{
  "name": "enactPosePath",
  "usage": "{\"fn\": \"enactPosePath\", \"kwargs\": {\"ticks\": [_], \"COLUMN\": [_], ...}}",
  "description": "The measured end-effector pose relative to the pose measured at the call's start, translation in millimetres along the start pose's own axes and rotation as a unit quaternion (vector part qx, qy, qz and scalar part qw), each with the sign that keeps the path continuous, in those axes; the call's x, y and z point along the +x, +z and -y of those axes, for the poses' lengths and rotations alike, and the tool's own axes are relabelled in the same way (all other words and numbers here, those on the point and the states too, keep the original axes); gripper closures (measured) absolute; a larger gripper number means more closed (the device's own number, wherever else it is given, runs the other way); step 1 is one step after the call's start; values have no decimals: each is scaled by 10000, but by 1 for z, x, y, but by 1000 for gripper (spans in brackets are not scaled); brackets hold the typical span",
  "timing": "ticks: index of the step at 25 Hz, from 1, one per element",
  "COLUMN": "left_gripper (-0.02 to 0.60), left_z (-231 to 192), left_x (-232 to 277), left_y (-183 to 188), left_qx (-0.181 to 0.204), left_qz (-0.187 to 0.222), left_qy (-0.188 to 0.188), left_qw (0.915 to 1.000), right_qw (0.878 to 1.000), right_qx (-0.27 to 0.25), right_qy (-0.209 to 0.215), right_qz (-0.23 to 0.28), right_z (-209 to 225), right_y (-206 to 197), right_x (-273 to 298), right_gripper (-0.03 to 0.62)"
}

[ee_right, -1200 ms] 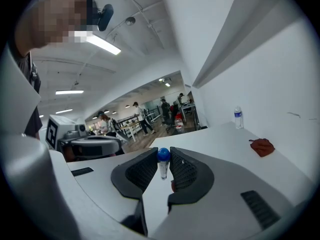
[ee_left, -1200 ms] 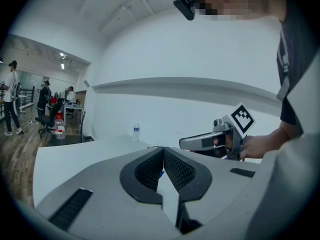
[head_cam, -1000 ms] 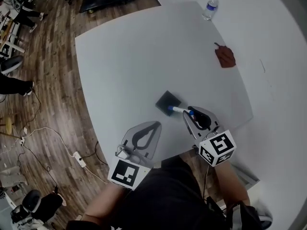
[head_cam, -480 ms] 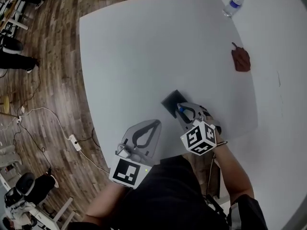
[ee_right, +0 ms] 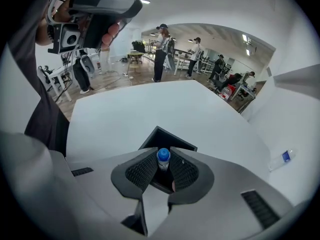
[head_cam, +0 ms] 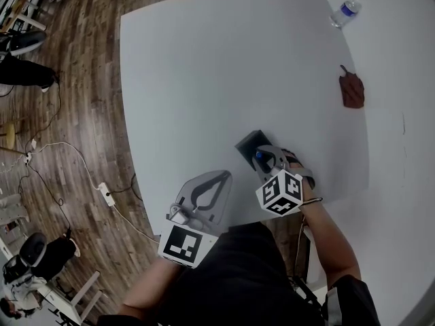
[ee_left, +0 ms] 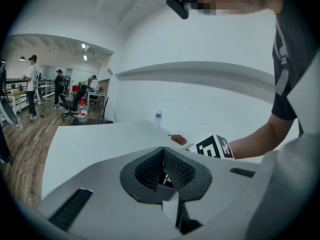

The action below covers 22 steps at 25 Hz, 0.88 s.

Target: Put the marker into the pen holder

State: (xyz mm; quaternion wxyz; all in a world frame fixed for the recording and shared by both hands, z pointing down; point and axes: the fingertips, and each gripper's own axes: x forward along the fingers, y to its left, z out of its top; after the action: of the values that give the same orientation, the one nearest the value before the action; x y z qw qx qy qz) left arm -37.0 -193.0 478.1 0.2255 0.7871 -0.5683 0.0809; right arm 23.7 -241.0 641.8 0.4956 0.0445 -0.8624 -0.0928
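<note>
A marker with a blue cap (ee_right: 163, 157) stands upright between the jaws of my right gripper (ee_right: 163, 168), which is shut on it. Just beyond the jaws sits the dark square pen holder (ee_right: 166, 140), open side up. In the head view the right gripper (head_cam: 262, 159) hovers over the near edge of the pen holder (head_cam: 249, 144), with the marker's blue cap (head_cam: 258, 156) showing. My left gripper (head_cam: 211, 181) hangs at the table's near edge, shut and holding nothing; its jaws (ee_left: 163, 167) meet in the left gripper view.
The white table (head_cam: 224, 73) carries a water bottle (head_cam: 342, 13) at the far right corner and a brown cloth (head_cam: 353, 91) near the right edge. Wooden floor with cables (head_cam: 68, 161) lies to the left. People and chairs stand far off.
My right gripper turned the marker from lying flat to upright and moved it over the pen holder's near edge. The left gripper stayed put.
</note>
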Motion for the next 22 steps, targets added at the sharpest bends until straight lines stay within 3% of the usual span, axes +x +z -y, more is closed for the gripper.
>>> {"fn": "enactPosePath", "kwargs": {"ticks": [9,13,18,22], "left_gripper": [574,574,574,574], "left_z": [-5,-7,-4,4], "left_x": [1,-1,-3,-7], "left_y": [0,3,10,22], "left_qx": [-60,-24,61,218], "left_qz": [-13,44,114,174], "left_qy": [51,17,-100,-263], "left_qw": [10000,10000,9999,9993], "right_qw": [9989,9975,9903,9745], "right_qx": [54,186,724,1365], "right_qy": [343,309,28,-251], "right_qz": [312,603,1189,1765], "right_z": [-1,0,9,13], "right_y": [20,42,75,102], "right_x": [0,-17,-51,-91], "right_gripper": [503,496,496,522]}}
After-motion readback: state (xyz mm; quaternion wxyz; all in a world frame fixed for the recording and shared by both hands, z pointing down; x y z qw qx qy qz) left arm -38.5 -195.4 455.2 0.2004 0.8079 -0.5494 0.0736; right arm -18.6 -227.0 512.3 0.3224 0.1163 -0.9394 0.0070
